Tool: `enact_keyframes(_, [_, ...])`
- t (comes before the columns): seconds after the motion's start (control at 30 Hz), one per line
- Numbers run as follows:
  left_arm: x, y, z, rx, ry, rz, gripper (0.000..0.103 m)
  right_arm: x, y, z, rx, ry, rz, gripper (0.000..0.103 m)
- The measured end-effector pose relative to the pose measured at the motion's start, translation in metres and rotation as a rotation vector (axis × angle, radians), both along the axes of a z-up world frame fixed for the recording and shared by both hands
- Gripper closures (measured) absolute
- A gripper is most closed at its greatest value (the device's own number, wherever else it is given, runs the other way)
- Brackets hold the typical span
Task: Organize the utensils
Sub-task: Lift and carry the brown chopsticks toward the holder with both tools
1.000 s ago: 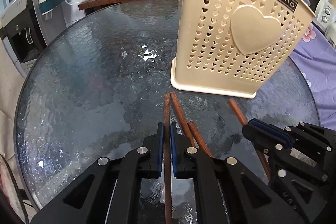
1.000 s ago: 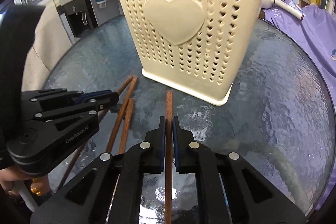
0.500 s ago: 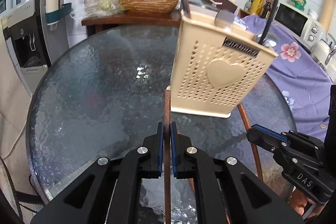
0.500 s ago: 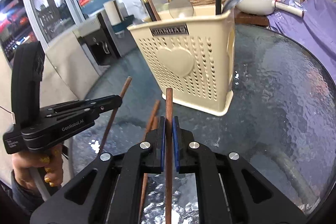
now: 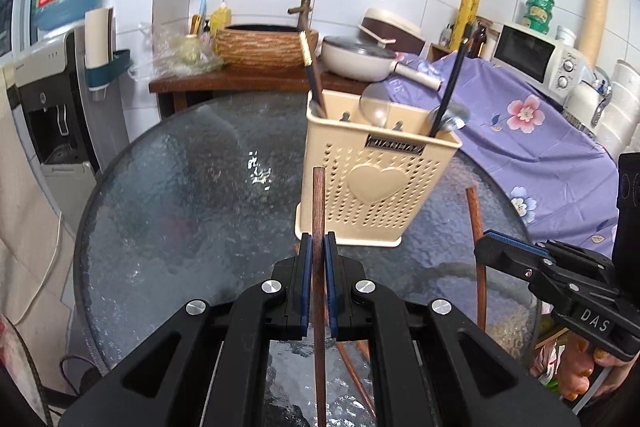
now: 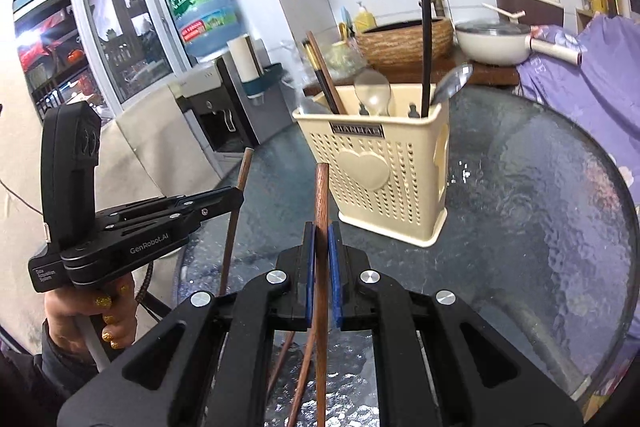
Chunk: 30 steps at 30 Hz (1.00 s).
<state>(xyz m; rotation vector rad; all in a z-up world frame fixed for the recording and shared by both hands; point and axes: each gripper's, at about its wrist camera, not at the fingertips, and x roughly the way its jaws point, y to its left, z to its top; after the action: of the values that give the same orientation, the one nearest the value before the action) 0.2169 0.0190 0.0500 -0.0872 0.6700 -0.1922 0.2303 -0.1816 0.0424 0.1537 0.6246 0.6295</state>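
Note:
My left gripper (image 5: 315, 241) is shut on a brown wooden chopstick (image 5: 319, 203), held above the round glass table (image 5: 180, 207) and pointing at the cream heart-patterned utensil holder (image 5: 380, 187). To its right, my right gripper (image 5: 486, 247) is shut on a second chopstick (image 5: 476, 227). In the right wrist view the right gripper (image 6: 319, 231) clamps its chopstick (image 6: 322, 195) short of the holder (image 6: 384, 183), and the left gripper (image 6: 236, 197) holds its stick (image 6: 242, 171) at the left. Spoons and dark chopsticks stand in the holder. Two more brown chopsticks (image 6: 298, 387) lie on the glass below.
A water dispenser (image 5: 60, 99) stands left of the table. Behind it a wooden side table carries a woven basin (image 5: 264, 47) and a white pan (image 5: 356, 57). A purple flowered cloth (image 5: 540, 147) and a microwave (image 5: 536, 57) are at the right.
Both grippers have risen off the glass, each carrying its chopstick. The holder now sits lower and farther in both views, with its open top showing.

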Motion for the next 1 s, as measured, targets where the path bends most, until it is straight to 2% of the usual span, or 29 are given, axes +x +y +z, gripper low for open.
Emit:
enact_keyframes(0.57, [-0.025, 0.003, 0.03, -0.021, -0.079, -0.034, 0.097, -0.024, -0.009, 0.033, 0.029, -0.065, 0.035, 0.096])
enact_keyframes(1.0, [-0.03, 0.008, 0.051, -0.035, -0.123, -0.045, 0.097, -0.025, -0.009, 0.059, 0.037, -0.111, 0.049, 0.096])
